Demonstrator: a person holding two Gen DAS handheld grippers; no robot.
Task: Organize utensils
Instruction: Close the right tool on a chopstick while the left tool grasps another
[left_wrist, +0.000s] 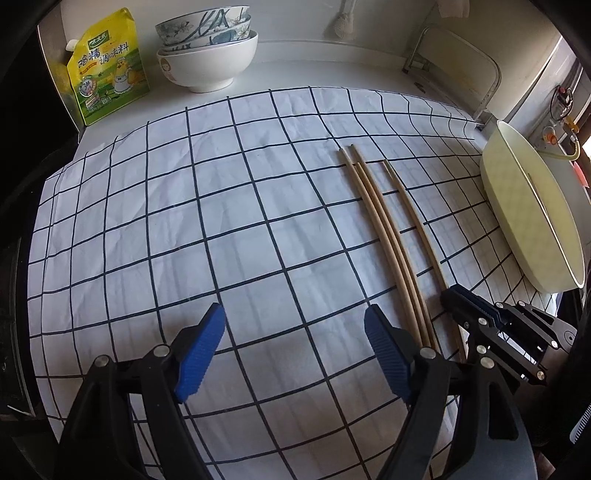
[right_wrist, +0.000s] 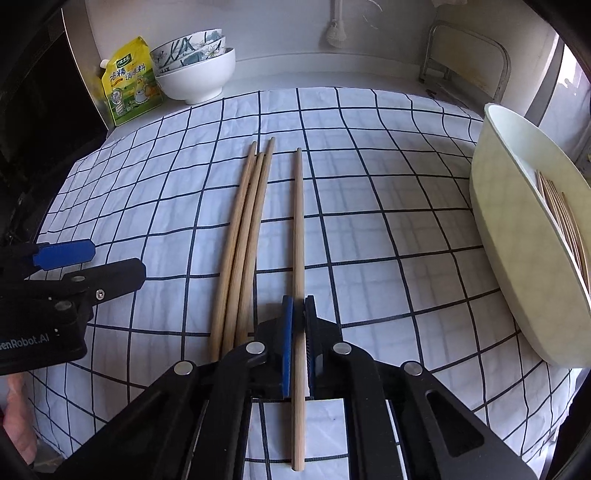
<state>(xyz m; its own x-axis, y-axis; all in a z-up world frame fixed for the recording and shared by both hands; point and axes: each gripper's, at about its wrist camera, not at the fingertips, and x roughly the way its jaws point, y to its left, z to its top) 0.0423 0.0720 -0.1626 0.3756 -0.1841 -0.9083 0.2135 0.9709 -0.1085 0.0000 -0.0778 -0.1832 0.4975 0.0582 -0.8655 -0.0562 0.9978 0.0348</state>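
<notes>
Count: four loose wooden chopsticks on the checked cloth (right_wrist: 369, 229). Three lie bunched (right_wrist: 243, 236), touching one another along most of their length, tips fanned slightly at the far end. The fourth, the single chopstick (right_wrist: 298, 229), lies apart, just right of the bunch and roughly parallel to it.

Right gripper (right_wrist: 299, 314): fingers clenched on the single chopstick near its near end; blue pads (right_wrist: 287, 332) press it from both sides. The stick runs straight ahead from between the fingertips and also sticks out behind them toward the camera. The bunch of three sits just left of the right gripper's left finger.

Left gripper (left_wrist: 295, 328): released, fingers spread wide, nothing between them, only cloth. In the left wrist view the bunch passes just right of its right finger (left_wrist: 388, 343), with the right gripper's closed tip beyond that.

Containers:
- Pale oval tray (right_wrist: 517, 236) at the right edge of the cloth, well right of the right gripper. It holds a row of more chopsticks (right_wrist: 565, 225) lying side by side; several, exact count not readable.
- Stack of bowls (left_wrist: 207, 55) far ahead-left of both grippers, off the cloth: white bowl at the bottom, at least two blue floral ones nested in it. Contents not visible.
- One yellow-green seasoning pouch (left_wrist: 107, 70) standing just left of the bowls.
</notes>
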